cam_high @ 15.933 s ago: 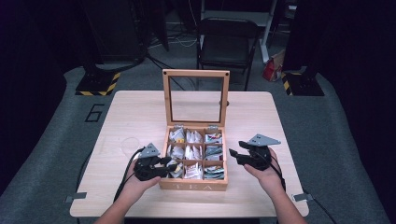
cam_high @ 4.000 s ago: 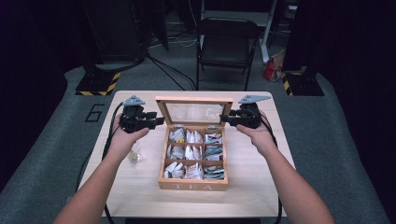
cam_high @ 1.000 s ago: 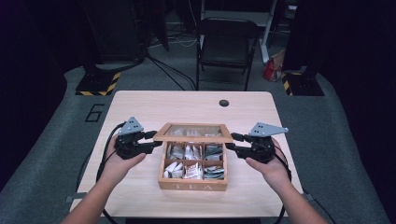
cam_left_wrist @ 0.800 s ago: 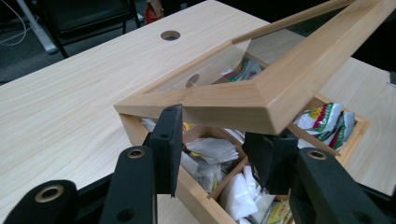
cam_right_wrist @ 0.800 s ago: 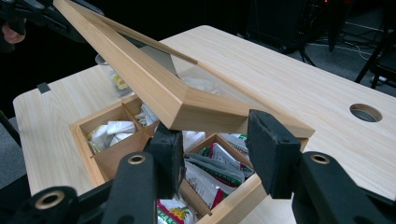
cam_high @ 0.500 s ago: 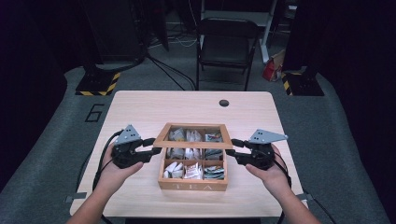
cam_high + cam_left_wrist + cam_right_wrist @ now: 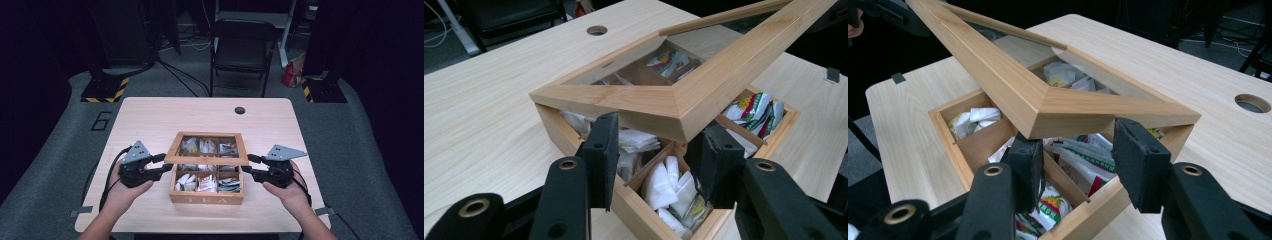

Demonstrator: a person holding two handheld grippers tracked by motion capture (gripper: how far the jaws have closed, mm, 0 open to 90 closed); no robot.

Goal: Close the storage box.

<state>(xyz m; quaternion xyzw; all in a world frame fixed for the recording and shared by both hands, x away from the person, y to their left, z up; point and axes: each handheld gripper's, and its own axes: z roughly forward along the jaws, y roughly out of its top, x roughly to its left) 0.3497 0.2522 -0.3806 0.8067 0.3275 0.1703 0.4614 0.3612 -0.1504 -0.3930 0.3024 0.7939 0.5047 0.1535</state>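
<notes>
A wooden tea box (image 7: 206, 198) stands at the table's front middle, its compartments full of tea bags (image 7: 205, 182). Its glass-paned lid (image 7: 206, 160) hangs tilted, partly lowered over the box. My left gripper (image 7: 167, 164) is shut on the lid's front left corner, my right gripper (image 7: 246, 165) on the front right corner. In the left gripper view the lid's corner (image 7: 649, 107) sits wedged between the two pads (image 7: 604, 150). In the right gripper view the other corner (image 7: 1073, 112) lies the same way between the pads (image 7: 1138, 160), above white and green packets (image 7: 1083, 170).
The light wooden table (image 7: 150, 120) has a round cable hole (image 7: 240, 110) near its far edge. A black folding chair (image 7: 242, 50) stands beyond it. Cables trail from the left gripper over the table's front left edge (image 7: 107, 185).
The lid has come down from upright to a low tilt over the box. Both grippers moved with it, down and toward the table's front edge.
</notes>
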